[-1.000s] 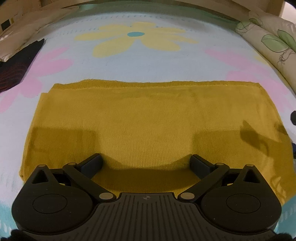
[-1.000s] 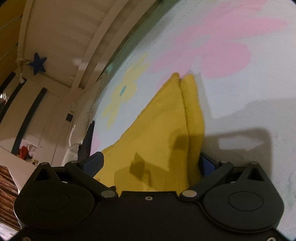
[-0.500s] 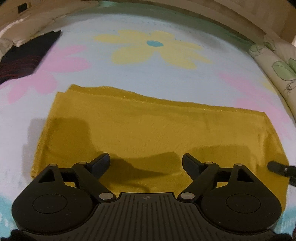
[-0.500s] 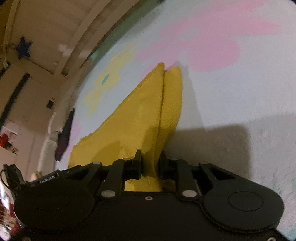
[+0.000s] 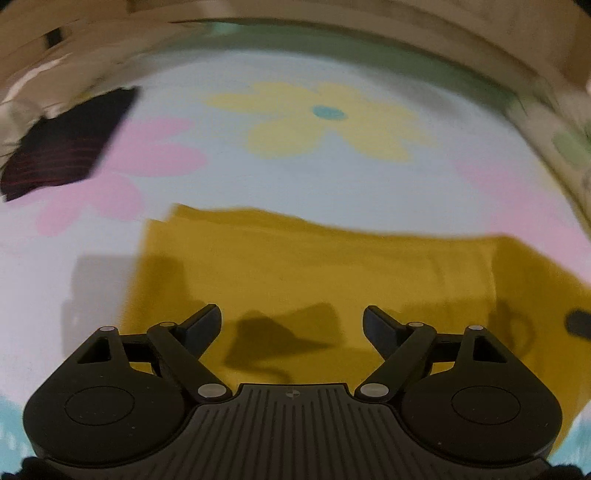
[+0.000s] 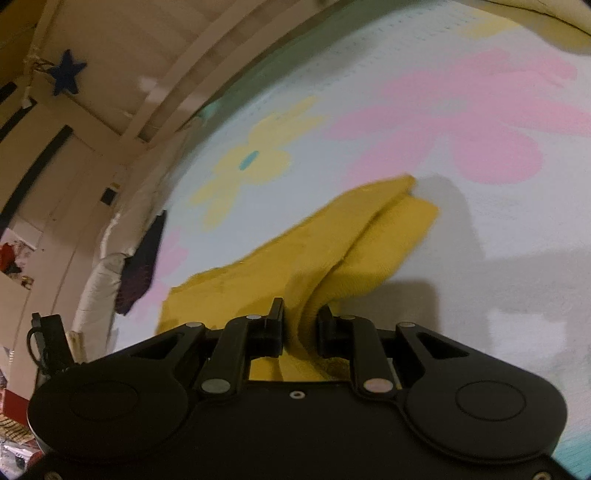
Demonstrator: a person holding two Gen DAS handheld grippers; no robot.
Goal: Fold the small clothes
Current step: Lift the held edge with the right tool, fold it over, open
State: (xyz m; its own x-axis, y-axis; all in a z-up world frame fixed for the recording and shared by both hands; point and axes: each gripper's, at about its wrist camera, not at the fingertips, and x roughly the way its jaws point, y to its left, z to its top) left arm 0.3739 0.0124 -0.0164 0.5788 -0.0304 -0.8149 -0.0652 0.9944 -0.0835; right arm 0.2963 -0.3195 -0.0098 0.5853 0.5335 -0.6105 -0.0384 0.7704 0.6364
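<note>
A mustard-yellow knit garment (image 5: 317,266) lies folded in a wide strip on the flowered bed sheet (image 5: 295,177). My left gripper (image 5: 291,319) is open and empty, held above the garment's near edge. My right gripper (image 6: 301,321) is shut on the garment's right end (image 6: 332,254) and lifts that end off the sheet, so the cloth rises in a fold toward the jaws. One tip of the right gripper (image 5: 578,323) shows at the right edge of the left wrist view.
A dark striped garment (image 5: 66,147) lies at the far left of the bed. A leaf-print pillow (image 5: 569,144) sits at the far right. A wooden bed frame (image 5: 369,33) runs along the back. The left gripper (image 6: 48,343) shows at the right wrist view's left edge.
My right gripper closed on the garment's right end and raised it. My left gripper pulled back and up from the cloth, staying open.
</note>
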